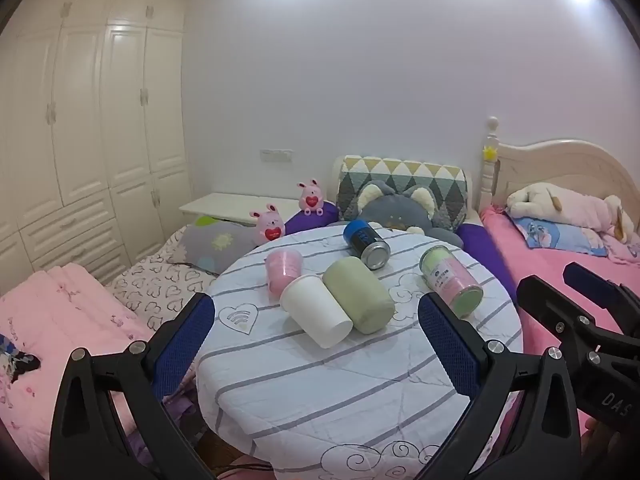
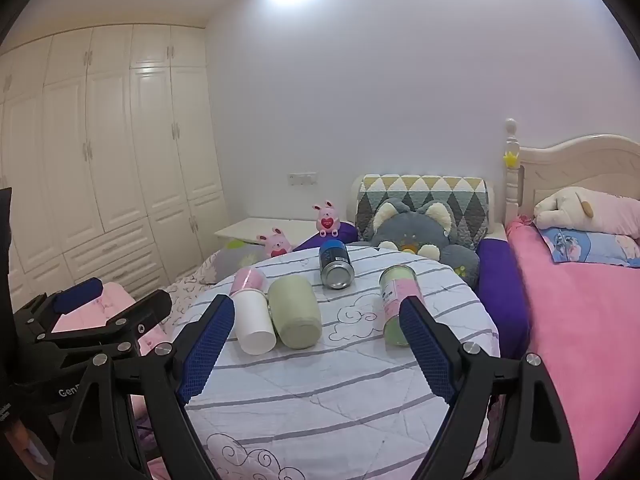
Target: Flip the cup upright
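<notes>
Several cups lie on their sides on a round table (image 1: 320, 392) with a striped cloth. A white cup (image 1: 316, 310) (image 2: 253, 322) lies beside a pale green cup (image 1: 358, 294) (image 2: 295, 311). A pink cup (image 1: 282, 272) (image 2: 248, 279) lies behind them. A blue can (image 1: 366, 244) (image 2: 335, 263) and a green-and-pink cup (image 1: 450, 282) (image 2: 396, 304) lie further right. My left gripper (image 1: 316, 344) is open and empty, short of the white cup. My right gripper (image 2: 320, 344) is open and empty, short of the cups; it also shows in the left wrist view (image 1: 576, 312).
A pink bed (image 2: 580, 320) stands right of the table. A low bed with pink quilt (image 1: 60, 320) lies left. Plush toys (image 2: 416, 232) and pillows sit behind the table. White wardrobes (image 1: 80, 120) line the left wall. The left gripper also shows at the right wrist view's left edge (image 2: 100, 312).
</notes>
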`<action>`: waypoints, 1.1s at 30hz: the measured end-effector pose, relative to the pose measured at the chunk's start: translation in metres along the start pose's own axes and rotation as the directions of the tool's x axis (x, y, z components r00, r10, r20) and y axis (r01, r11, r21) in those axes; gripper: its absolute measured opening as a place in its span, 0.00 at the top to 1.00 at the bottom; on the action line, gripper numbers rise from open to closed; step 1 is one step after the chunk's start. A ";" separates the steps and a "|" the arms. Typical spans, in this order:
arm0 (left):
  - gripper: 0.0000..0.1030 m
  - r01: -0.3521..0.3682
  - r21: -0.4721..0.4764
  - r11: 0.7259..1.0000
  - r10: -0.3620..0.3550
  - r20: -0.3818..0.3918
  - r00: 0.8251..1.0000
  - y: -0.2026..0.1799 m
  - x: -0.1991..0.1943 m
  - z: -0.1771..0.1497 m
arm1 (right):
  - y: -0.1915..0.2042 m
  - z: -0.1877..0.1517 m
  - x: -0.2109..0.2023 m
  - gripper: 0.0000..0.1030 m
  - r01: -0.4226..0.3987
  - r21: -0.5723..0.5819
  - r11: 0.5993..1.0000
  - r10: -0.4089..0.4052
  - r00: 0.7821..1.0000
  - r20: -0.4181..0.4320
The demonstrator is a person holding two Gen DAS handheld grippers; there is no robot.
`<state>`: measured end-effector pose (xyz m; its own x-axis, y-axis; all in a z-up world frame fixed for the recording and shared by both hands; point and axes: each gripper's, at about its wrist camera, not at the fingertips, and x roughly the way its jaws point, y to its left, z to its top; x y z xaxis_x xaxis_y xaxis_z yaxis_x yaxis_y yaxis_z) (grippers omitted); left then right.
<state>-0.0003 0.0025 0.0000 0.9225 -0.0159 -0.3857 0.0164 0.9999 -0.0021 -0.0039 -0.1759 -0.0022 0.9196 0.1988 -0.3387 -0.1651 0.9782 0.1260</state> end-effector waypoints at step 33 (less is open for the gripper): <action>0.00 0.047 0.037 0.998 -0.043 -0.109 0.993 0.010 0.058 0.004 | 0.005 0.005 0.033 0.17 0.005 0.023 1.000 -0.005 0.999 -0.038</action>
<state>0.0548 0.0121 -0.0186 0.8735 -0.0585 -0.4834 0.0746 0.9971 0.0141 0.0270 -0.1651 -0.0084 0.9061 0.1965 -0.3748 -0.1517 0.9776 0.1458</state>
